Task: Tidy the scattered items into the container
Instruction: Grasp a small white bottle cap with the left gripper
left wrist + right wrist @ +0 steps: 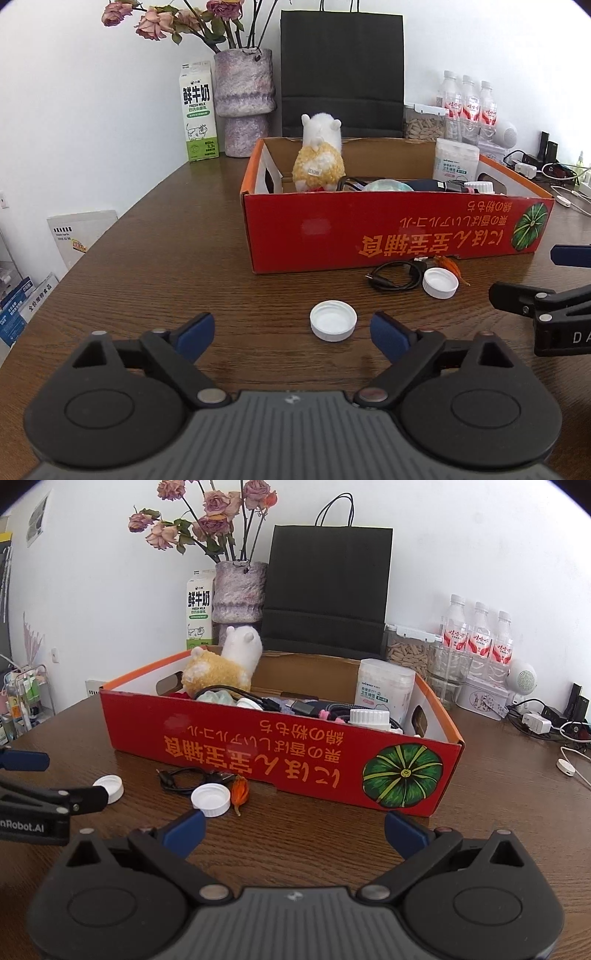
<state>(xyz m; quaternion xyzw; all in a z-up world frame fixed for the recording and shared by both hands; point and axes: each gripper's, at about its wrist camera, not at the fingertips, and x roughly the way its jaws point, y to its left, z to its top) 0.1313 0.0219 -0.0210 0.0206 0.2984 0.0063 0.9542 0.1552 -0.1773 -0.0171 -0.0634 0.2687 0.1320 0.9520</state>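
A red cardboard box (388, 232) (258, 753) stands on the wooden table and holds a plush alpaca (319, 158), a tub of cotton swabs (456, 160), cables and other small items. One white cap (333, 320) (110, 788) lies between the blue pads of my left gripper (291, 330), nearer the right pad and untouched; the gripper is open. A second white cap (440, 282) (210, 799), a coiled black cable (397, 277) (188, 777) and a small orange dried pod (241, 792) lie by the box's front wall. My right gripper (295, 827) is open and empty, just in front of the box.
Behind the box stand a milk carton (197, 110), a vase of dried roses (245, 99), a black paper bag (341, 74) and water bottles (467, 98). Chargers and cords (535, 722) crowd the far right. The table's edge curves away at the left.
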